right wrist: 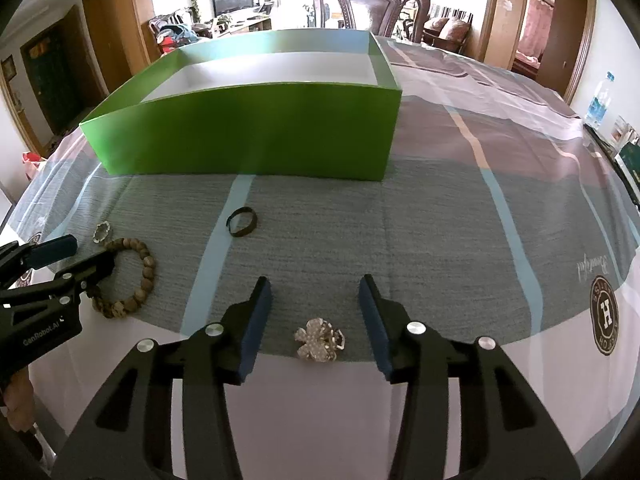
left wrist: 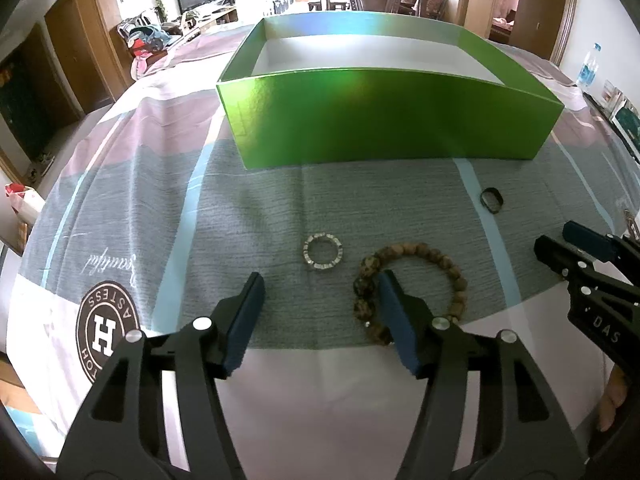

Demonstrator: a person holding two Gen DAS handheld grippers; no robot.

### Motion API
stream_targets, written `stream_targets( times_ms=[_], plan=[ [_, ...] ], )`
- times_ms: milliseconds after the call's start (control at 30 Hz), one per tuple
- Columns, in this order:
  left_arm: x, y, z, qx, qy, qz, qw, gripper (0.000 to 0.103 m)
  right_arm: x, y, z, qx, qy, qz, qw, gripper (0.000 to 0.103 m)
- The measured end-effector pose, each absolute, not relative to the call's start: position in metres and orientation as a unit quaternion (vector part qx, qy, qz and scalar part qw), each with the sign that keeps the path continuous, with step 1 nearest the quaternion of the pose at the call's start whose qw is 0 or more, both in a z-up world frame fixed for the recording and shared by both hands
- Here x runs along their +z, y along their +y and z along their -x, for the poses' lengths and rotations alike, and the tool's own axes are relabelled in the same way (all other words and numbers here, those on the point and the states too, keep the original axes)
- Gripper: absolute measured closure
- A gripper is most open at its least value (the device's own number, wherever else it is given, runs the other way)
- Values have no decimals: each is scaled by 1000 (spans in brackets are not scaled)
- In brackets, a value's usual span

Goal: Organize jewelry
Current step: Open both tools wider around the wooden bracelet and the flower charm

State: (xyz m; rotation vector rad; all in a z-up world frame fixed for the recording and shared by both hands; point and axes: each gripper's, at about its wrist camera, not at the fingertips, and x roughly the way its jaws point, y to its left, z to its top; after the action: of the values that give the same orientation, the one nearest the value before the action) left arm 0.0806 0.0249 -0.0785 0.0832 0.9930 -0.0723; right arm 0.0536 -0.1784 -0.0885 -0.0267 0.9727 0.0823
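Observation:
A green open box (left wrist: 384,112) stands on the patterned tablecloth; it also shows in the right wrist view (right wrist: 248,132). My left gripper (left wrist: 320,286) is open above the cloth; a silver ring-shaped bracelet (left wrist: 323,256) lies just ahead between its fingers, and a brown wooden bead bracelet (left wrist: 412,288) lies under its right finger. A dark ring (left wrist: 492,200) lies farther right. My right gripper (right wrist: 316,292) is open, with a sparkly flower brooch (right wrist: 320,340) on the cloth between its fingers. The bead bracelet (right wrist: 132,280), dark ring (right wrist: 242,222) and silver bracelet (right wrist: 102,232) show at its left.
The right gripper (left wrist: 568,246) shows at the right edge of the left wrist view; the left gripper (right wrist: 76,256) shows at the left edge of the right view. A carved wooden chair (right wrist: 372,4) stands behind the table. A water bottle (right wrist: 600,100) stands far right.

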Motion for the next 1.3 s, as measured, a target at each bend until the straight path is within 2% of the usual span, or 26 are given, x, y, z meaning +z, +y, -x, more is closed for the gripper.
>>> stream_targets(
  times_ms=[333, 400, 467, 500, 700, 900, 1000, 1033, 1200, 1267, 1300],
  plan=[
    [-78, 29, -76, -44, 484, -33, 874, 39, -88, -179, -53, 42, 467, 13, 883, 53],
    [-77, 32, -75, -49, 488, -31, 871, 41, -88, -179, -53, 42, 467, 13, 883, 53],
    [-76, 36, -72, -52, 489, -31, 870, 51, -88, -179, -53, 43, 467, 13, 883, 52],
    [-76, 39, -71, -52, 489, -31, 870, 52, -88, -179, -53, 44, 467, 13, 883, 52],
    [-74, 56, -74, -22, 497, -9, 867, 53, -88, -180, -52, 50, 467, 7, 883, 50],
    [-73, 42, -72, -53, 504, -13, 862, 53, -87, -189, -50, 46, 471, 2, 881, 50],
    [-76, 33, -72, -51, 501, -31, 863, 45, -88, -187, -48, 44, 471, 9, 881, 49],
    [-77, 30, -73, -55, 502, -32, 863, 38, -88, -187, -47, 44, 472, 11, 881, 48],
    [-81, 22, -75, -62, 503, -42, 861, 17, -92, -183, -46, 46, 473, 20, 880, 28],
    [-84, 23, -78, -57, 507, -39, 859, 5, -93, -183, -46, 44, 475, 20, 879, 21],
    [-85, 24, -78, -54, 506, -36, 860, 4, -94, -183, -46, 43, 475, 20, 879, 19]
  ],
)
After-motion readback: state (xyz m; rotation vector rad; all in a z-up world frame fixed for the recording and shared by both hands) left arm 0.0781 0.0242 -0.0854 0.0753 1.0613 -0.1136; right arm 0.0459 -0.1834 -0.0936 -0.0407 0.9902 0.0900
